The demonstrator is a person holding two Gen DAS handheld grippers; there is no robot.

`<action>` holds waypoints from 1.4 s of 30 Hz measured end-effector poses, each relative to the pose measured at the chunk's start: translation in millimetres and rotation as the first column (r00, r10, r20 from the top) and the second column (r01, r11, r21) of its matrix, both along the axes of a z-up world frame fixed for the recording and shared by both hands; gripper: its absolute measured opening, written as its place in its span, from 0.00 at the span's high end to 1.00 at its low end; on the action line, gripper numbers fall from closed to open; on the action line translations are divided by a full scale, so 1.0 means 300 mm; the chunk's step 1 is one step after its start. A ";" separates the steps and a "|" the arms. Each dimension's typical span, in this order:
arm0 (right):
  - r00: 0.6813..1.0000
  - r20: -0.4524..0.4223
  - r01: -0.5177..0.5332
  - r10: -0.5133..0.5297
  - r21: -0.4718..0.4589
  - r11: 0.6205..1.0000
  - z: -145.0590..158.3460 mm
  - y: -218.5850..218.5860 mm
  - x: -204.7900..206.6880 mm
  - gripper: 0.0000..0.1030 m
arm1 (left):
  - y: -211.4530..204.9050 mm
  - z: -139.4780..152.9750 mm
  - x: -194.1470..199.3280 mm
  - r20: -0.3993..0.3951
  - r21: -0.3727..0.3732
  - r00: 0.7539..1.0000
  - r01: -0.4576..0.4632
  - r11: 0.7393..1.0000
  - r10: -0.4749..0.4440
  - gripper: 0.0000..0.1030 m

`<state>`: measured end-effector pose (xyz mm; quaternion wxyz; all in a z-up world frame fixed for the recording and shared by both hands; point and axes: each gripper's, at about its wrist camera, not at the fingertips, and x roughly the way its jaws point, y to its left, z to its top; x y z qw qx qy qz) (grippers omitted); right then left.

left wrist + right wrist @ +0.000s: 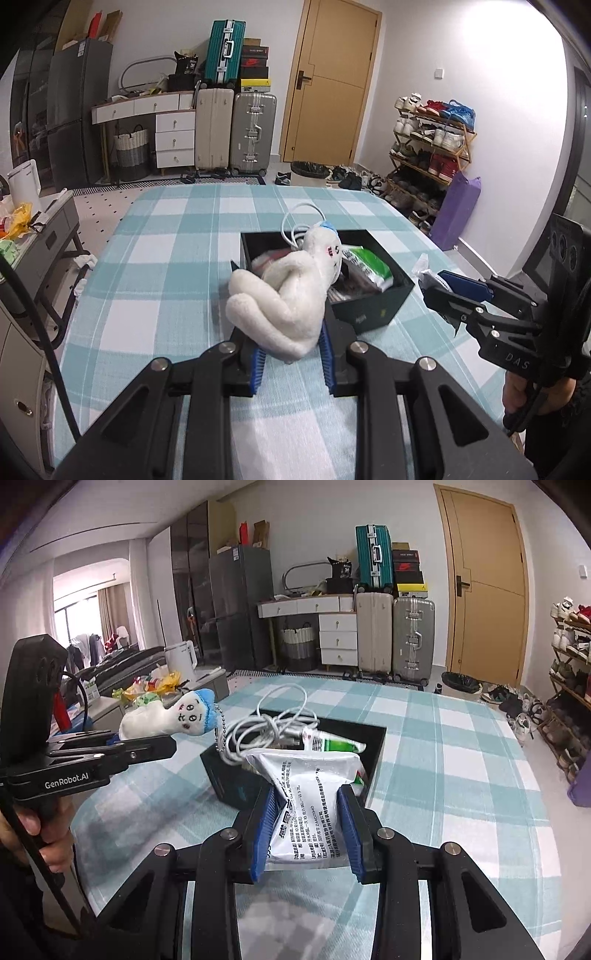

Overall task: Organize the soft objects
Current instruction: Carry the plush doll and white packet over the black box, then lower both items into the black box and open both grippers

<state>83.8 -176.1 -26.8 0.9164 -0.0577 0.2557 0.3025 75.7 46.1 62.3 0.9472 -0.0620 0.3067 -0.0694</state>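
Left wrist: your left gripper [291, 354] has its jaws clamped on the plush [291, 295], held above the box [373, 310] on the checked cloth [166, 258]. The grip sits low on its body, so the plush could slump or slip out. The box contents behind it are mostly hidden.

Right wrist: your right gripper [306, 834] has its jaws pinching the packet [306, 797] over the box. The slick film could slide free, and the cable [266, 727] may snag. The packet's small print is hard to read.
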 end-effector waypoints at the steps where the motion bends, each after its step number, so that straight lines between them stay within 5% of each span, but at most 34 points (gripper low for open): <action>1: 1.000 0.002 0.000 0.000 0.004 1.000 0.005 0.005 0.007 0.67 | 0.001 0.002 0.008 0.003 0.002 1.000 -0.005 1.000 0.005 0.78; 24: 1.000 -0.004 0.027 -0.027 0.089 0.996 0.051 0.056 0.168 0.67 | 0.026 -0.041 0.203 0.004 0.023 0.991 -0.134 0.991 0.133 0.78; 42: 0.997 -0.053 0.057 -0.055 0.037 0.998 -0.012 0.156 0.285 0.67 | -0.038 -0.134 0.316 -0.072 0.049 0.995 -0.071 0.996 0.074 0.78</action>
